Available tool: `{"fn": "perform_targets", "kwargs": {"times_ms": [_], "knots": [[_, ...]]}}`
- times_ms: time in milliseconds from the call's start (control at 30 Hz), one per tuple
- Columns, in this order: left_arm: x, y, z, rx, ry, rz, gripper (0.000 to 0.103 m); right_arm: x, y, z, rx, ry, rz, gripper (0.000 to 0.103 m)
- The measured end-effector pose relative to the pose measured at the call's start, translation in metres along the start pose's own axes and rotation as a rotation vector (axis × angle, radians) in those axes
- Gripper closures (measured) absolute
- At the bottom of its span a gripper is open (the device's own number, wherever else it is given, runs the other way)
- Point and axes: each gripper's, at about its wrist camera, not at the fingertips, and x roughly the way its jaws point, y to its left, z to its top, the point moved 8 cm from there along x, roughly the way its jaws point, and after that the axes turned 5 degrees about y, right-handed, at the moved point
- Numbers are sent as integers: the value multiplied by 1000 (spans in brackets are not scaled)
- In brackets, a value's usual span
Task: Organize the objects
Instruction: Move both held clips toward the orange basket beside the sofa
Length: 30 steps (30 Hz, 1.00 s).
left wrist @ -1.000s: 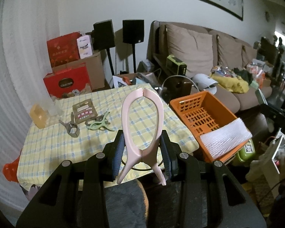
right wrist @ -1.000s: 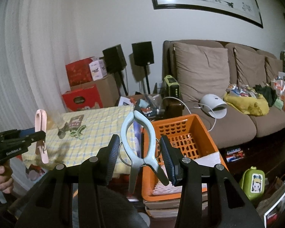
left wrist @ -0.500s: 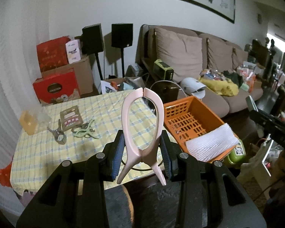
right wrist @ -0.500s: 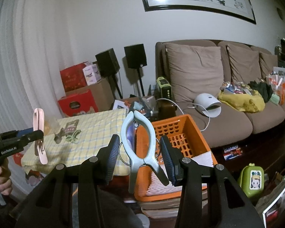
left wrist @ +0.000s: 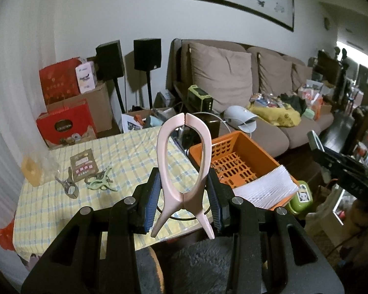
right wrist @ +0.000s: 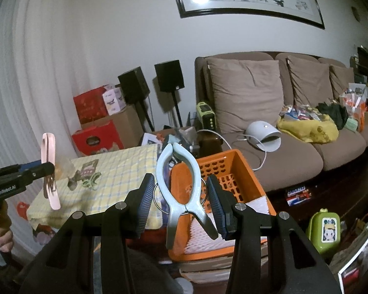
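In the left wrist view my left gripper (left wrist: 184,191) is shut on a pink clamp (left wrist: 184,147), held upright above the near edge of the yellow checked table (left wrist: 125,156). My right gripper (right wrist: 180,196) is shut on a light blue clamp (right wrist: 181,178), held in front of the orange basket (right wrist: 235,169). The right wrist view also shows the left gripper (right wrist: 46,169) at the far left with the pink clamp (right wrist: 47,152). A green clamp (left wrist: 99,182) and a grey clamp (left wrist: 70,186) lie on the table.
The orange basket (left wrist: 233,156) stands right of the table with a white foam sheet (left wrist: 265,186) at its near end. A card packet (left wrist: 82,165) and a yellow container (left wrist: 32,171) lie on the cloth. Behind are a sofa (left wrist: 233,85), speakers and red boxes (left wrist: 66,125).
The left gripper has risen and drawn back from the table, which now looks smaller and lower. The right gripper drifted slightly. Both clamps stay gripped as before.
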Motion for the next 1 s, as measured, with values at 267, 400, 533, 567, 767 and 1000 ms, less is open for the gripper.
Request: {"fn": "perform_targets", "kwargs": {"times_ms": [267,400,533,567,767,1000], "knots": [[-9,-10,9,18,-28,-9,69,-4,-23,0,43,-6,-20,58],[-9,-10,12,3,-35,-11,69,-9,-32,2,56,-15,-29,58],[-12,-13,16,3,-42,-14,69,-14,-42,3,74,-19,-37,58],[-12,-15,16,5,-43,-16,69,-15,-45,3,79,-21,-39,58],[-12,-27,21,19,-46,-28,69,-23,-60,6,107,-31,-52,58],[-13,-48,30,37,-52,-52,69,-28,-75,7,127,-39,-75,58]]}}
